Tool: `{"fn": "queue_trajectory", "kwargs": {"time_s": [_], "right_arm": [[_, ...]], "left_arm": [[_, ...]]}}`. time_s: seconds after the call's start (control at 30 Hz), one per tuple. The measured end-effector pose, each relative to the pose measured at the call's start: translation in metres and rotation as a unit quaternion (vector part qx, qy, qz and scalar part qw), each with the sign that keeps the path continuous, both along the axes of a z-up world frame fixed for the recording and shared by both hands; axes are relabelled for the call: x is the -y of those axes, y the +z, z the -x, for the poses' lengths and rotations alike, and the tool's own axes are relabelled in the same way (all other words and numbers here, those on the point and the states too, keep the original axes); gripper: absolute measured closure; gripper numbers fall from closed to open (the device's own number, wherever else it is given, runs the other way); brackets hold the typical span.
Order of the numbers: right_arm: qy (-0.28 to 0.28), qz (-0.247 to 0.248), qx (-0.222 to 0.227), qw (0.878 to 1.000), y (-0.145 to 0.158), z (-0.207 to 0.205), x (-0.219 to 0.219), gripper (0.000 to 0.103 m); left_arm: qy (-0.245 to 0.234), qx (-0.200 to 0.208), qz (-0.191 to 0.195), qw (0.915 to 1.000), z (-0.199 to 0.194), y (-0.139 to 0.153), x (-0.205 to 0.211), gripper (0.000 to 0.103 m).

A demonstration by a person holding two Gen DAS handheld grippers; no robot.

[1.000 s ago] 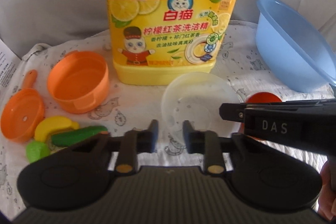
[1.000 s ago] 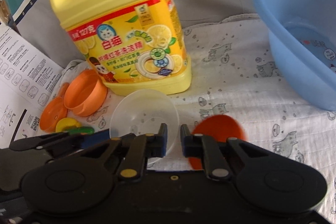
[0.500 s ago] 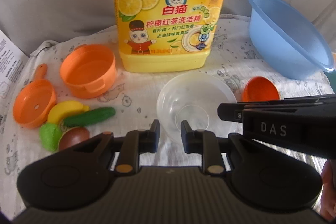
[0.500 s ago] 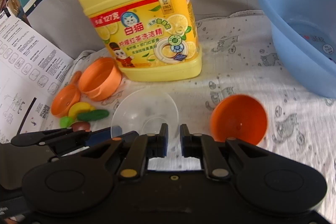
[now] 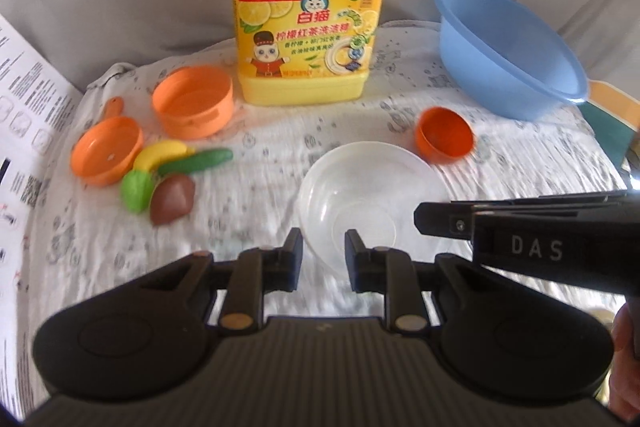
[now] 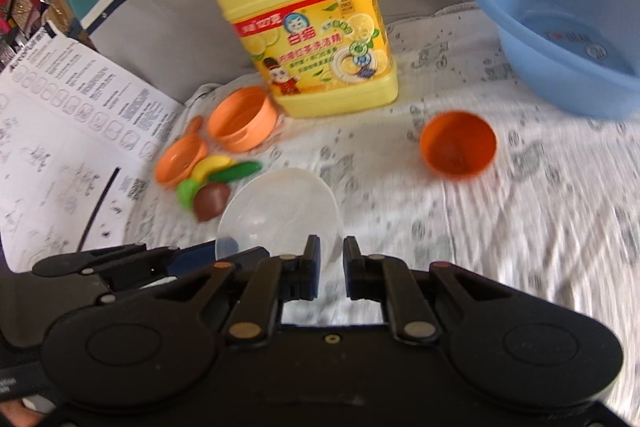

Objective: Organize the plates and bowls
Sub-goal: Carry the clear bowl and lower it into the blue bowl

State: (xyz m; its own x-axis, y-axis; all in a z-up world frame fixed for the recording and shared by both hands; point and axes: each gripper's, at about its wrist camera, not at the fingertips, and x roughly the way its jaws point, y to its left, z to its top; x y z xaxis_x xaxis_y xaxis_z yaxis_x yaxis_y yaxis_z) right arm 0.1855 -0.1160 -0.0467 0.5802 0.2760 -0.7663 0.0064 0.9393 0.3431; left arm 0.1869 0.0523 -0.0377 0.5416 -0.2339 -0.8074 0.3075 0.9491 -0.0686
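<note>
Both grippers, left (image 5: 322,253) and right (image 6: 331,261), nearly closed, empty; unopened jaws would shove the clear bowl (image 5: 372,195).

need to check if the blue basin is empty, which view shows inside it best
The right wrist view: it looks down into the blue basin, showing its floor with a printed mark and nothing else visible in it, though the frame cuts off its right side. The left wrist view shows the whole rim but mostly its inner wall.

left gripper (image 5: 322,254) angled downward, jaws nearly closed and empty, right gripper (image 6: 331,261) beside it, angled downward, jaws closed and empty, a hand (image 5: 624,367) at its grip
</note>
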Motion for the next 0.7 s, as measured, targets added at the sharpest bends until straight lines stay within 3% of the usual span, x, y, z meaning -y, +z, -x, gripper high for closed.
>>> {"fn": "queue_trajectory", "kwargs": {"time_s": [0.33,0.7], "right_arm": [[-0.002,-0.028,-0.015,1.0,0.01,0.086,0.003,0.091],[0.015,-0.037,-0.027,0.999,0.014,0.152,-0.003,0.091]], "left_arm": [[-0.015,-0.002,0.009,0.9998,0.088,0.019,-0.001,0.079],[-0.007,-0.01,0.025,0.9996,0.161,0.021,-0.016,0.074]]}}
